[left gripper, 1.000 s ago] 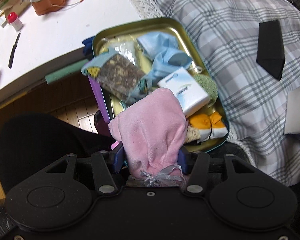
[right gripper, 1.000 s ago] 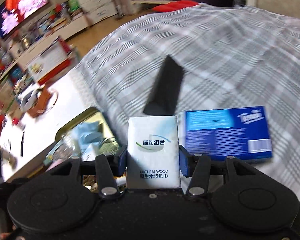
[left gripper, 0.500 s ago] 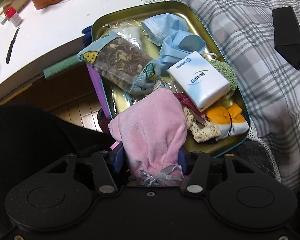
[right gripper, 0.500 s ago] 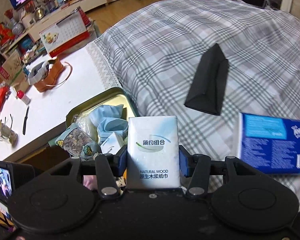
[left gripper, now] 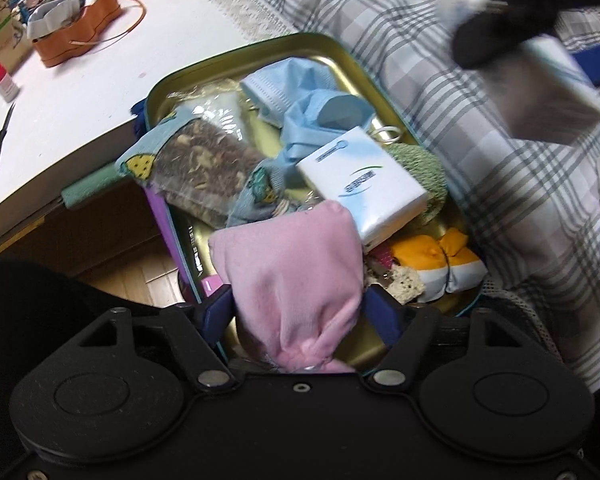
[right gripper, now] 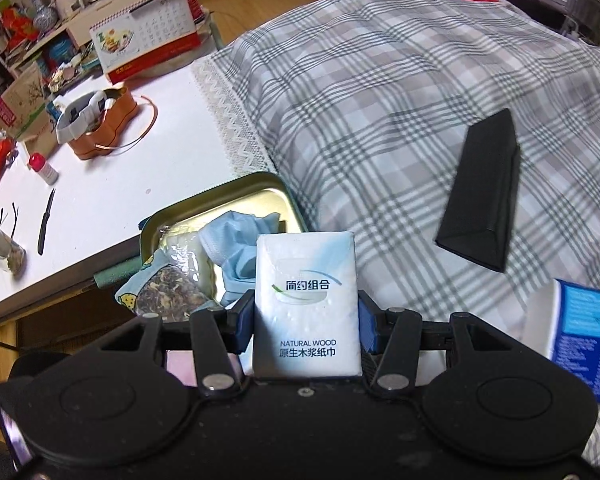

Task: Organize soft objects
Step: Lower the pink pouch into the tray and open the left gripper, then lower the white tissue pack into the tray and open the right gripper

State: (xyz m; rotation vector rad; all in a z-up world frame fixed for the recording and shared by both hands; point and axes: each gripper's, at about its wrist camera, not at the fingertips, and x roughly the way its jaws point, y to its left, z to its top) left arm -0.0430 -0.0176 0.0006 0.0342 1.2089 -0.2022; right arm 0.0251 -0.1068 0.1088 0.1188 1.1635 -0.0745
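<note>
My left gripper [left gripper: 298,312] is shut on a pink velvet pouch [left gripper: 292,272] and holds it over the near end of a gold metal tin [left gripper: 340,52]. The tin holds blue face masks [left gripper: 312,104], a white tissue pack [left gripper: 364,184], a clear bag of dried herbs [left gripper: 208,168], an orange and white bundle [left gripper: 440,264] and a green knit piece [left gripper: 420,168]. My right gripper [right gripper: 306,320] is shut on another white tissue pack [right gripper: 306,304] above the tin [right gripper: 256,192]. It shows blurred at the upper right of the left wrist view [left gripper: 548,96].
The tin sits at the edge of a white table [left gripper: 80,92] beside a plaid bedcover [right gripper: 380,100]. A black triangular case [right gripper: 484,192] and a blue tissue box [right gripper: 584,340] lie on the cover. An orange container [right gripper: 100,128], a knife [right gripper: 46,220] and a jar [right gripper: 0,248] stand on the table.
My right gripper with the tissue pack has swung left toward the tin and now enters the left wrist view. My left gripper has moved closer over the tin with the pink pouch.
</note>
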